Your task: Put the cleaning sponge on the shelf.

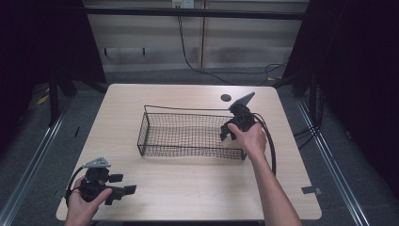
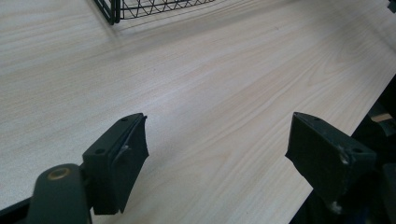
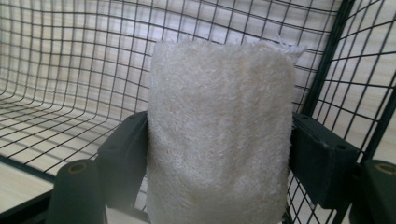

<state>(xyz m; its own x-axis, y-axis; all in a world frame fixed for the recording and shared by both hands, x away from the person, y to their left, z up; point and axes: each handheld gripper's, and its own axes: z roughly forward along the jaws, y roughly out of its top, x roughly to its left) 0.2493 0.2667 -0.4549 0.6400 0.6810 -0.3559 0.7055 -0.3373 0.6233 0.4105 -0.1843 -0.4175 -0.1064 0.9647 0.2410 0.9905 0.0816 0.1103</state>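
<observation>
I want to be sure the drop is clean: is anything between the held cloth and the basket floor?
Nothing visible. The right gripper holds the folded cream cloth inside the wire basket, near its right end; the mesh floor around it looks bare.

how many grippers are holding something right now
1. The right gripper, at the right end of the wire basket, has its jaws closed on a cream folded towel. The left gripper rests open near the table's front left corner.

Cream folded towel (image 3: 219,135), upright in basket (image 3: 70,60)
</observation>
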